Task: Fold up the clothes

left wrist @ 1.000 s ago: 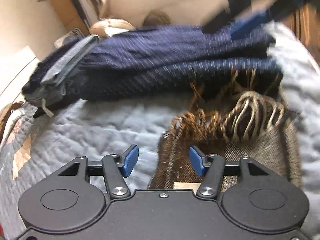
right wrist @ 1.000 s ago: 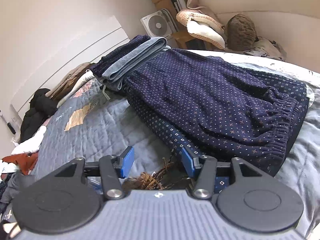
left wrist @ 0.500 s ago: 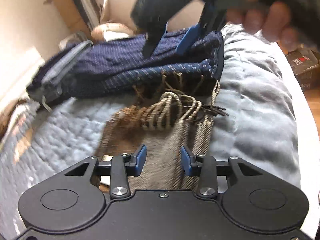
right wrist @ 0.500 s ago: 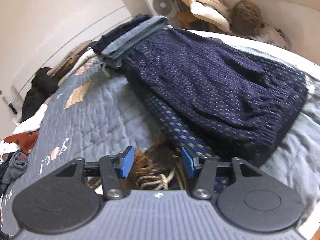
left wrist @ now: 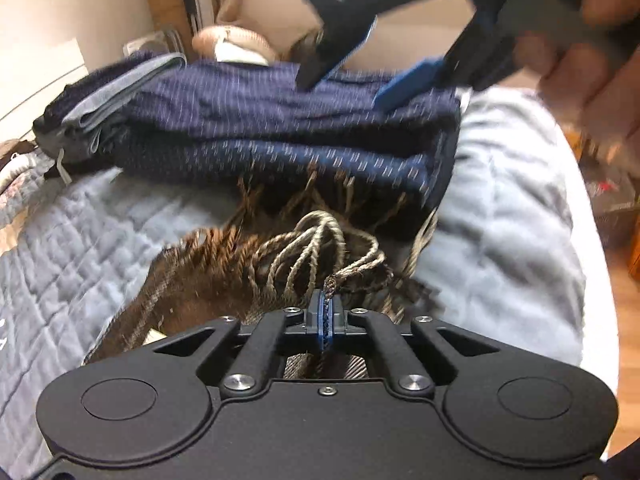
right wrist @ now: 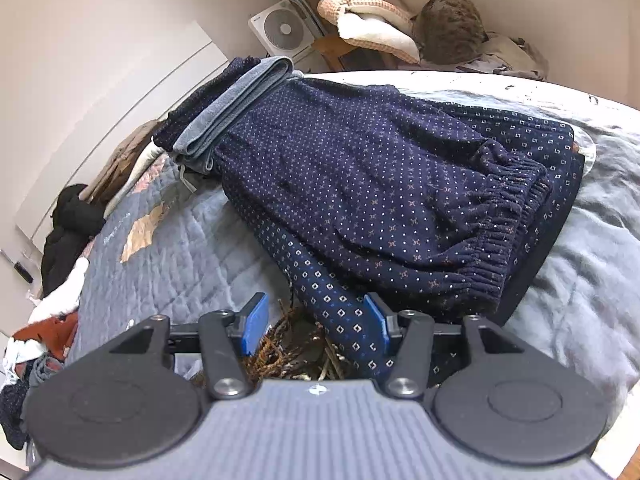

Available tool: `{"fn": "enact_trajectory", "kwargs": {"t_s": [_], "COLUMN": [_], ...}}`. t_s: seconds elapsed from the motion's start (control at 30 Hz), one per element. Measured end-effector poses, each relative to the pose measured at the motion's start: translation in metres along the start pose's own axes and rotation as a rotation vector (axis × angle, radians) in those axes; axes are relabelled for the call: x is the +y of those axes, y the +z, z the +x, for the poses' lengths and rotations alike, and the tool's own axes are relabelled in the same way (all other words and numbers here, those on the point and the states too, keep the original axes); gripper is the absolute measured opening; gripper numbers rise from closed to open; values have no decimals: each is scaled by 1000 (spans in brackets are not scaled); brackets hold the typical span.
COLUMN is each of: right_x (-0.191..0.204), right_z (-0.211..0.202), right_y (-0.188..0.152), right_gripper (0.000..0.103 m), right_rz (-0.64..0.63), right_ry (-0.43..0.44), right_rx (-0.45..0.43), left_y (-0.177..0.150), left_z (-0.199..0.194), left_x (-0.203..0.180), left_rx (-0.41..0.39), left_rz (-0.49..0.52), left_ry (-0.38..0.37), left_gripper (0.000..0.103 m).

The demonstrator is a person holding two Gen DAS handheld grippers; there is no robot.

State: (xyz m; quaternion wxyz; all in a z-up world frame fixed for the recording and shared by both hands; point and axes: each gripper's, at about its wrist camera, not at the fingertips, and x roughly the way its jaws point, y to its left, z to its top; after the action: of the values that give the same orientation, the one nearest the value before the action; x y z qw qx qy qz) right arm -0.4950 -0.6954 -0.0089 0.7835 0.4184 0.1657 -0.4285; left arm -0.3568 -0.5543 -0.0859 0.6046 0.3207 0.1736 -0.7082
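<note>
So the left gripper (left wrist: 325, 318) has its blue pads pinched tight on a twisted cord of fringe from the brown scarf (left wrist: 208, 280), a coarse woven thing with ropey tan and rust tassels all tangled at the end. The scarf lies on the grey quilted bedspread (left wrist: 80, 248), and its far fringe tucks under the stack of folded navy clothes (right wrist: 360, 184).

That stack is soft knit stuff: the top piece has tiny dots and little crosses with a gathered elastic waistband at the near edge, the one below it has a small diamond print. A folded grey-blue garment (right wrist: 236, 104) sits at the far left end of the pile.

The right gripper (right wrist: 316, 326) hangs above the stack's near corner with its jaws spread wide, nothing between them, the fringe showing below. In the left view it's blurry, a hand (left wrist: 580, 56) wrapped around it.
</note>
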Motion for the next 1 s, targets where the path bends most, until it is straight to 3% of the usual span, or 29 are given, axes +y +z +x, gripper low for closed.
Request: {"fn": "enact_trajectory", "kwargs": {"t_s": [0.13, 0.27, 0.3, 0.37, 0.4, 0.5, 0.6, 0.7, 0.87, 1.0], "right_x": [2, 6, 7, 10, 11, 17, 37, 60, 90, 109], "right_z": [0, 2, 2, 3, 3, 4, 9, 12, 18, 21], "right_y": [0, -2, -3, -3, -4, -6, -16, -29, -50, -61], "right_gripper": [52, 52, 52, 52, 52, 52, 52, 52, 52, 52], "right_rz": [0, -12, -15, -21, -24, -40, -112, -199, -293, -286], "right_ry": [9, 20, 23, 28, 31, 46, 88, 105, 116, 146], "right_rx": [-1, 7, 8, 12, 14, 24, 57, 86, 127, 156], "left_y": [3, -5, -7, -12, -17, -34, -61, -93, -166, -231], "left_z": [1, 13, 9, -6, -22, -73, -135, -200, -309, -365], "left_x": [-13, -21, -23, -23, -21, -7, 24, 69, 141, 168], "left_rx": [-8, 66, 60, 44, 26, -1, 13, 69, 227, 393], "left_rz": [17, 35, 46, 75, 100, 164, 195, 206, 242, 198], "left_ry": [-41, -19, -1, 34, 55, 121, 228, 397, 682, 753], "left_gripper": [2, 4, 8, 25, 38, 52, 55, 57, 68, 68]}}
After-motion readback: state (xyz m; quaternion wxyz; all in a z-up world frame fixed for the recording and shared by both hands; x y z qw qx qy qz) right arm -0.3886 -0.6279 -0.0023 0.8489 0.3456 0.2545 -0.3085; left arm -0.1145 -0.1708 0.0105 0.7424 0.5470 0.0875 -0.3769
